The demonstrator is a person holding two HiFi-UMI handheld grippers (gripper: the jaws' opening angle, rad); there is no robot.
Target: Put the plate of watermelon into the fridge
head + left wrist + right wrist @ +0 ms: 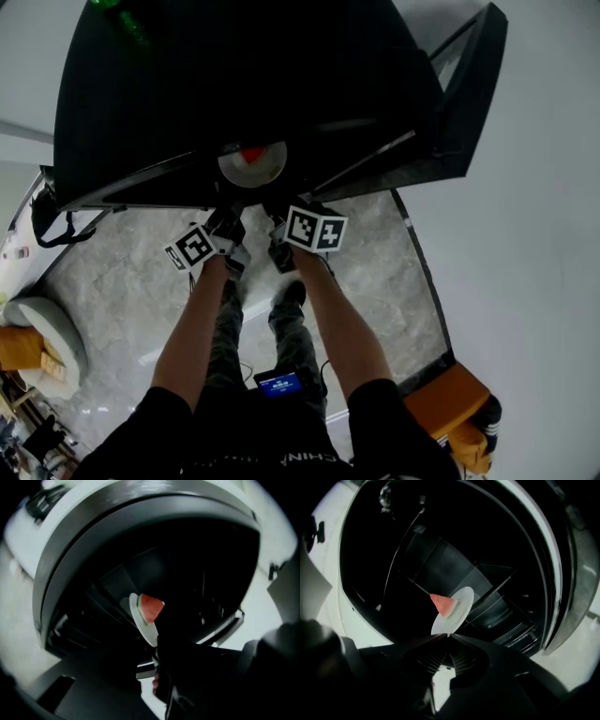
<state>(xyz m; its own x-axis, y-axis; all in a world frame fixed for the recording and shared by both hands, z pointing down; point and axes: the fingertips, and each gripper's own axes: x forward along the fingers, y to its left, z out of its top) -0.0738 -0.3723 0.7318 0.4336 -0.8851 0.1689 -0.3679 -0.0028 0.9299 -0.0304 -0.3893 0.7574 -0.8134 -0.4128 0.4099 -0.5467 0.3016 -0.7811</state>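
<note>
A white plate (251, 165) with a red watermelon wedge (252, 155) hangs at the lower edge of the dark open fridge (234, 84). My left gripper (228, 225) and right gripper (279, 230) sit side by side just beneath it. In the right gripper view the plate (454, 611) tilts up from the jaws, which are shut on its near rim at the right gripper (446, 635), and the wedge (442, 604) lies on it. In the left gripper view the plate (140, 620) with the wedge (151, 607) rises from the dark jaws of the left gripper (155, 648), which are closed on its lower rim.
The fridge door (469, 94) stands open to the right. Dark shelves and bins (506, 616) fill the inside. A green bottle (122, 19) shows at the fridge's top. The marble floor (375, 281) lies below, with an orange object (450, 403) at lower right and a grey seat (47, 328) at left.
</note>
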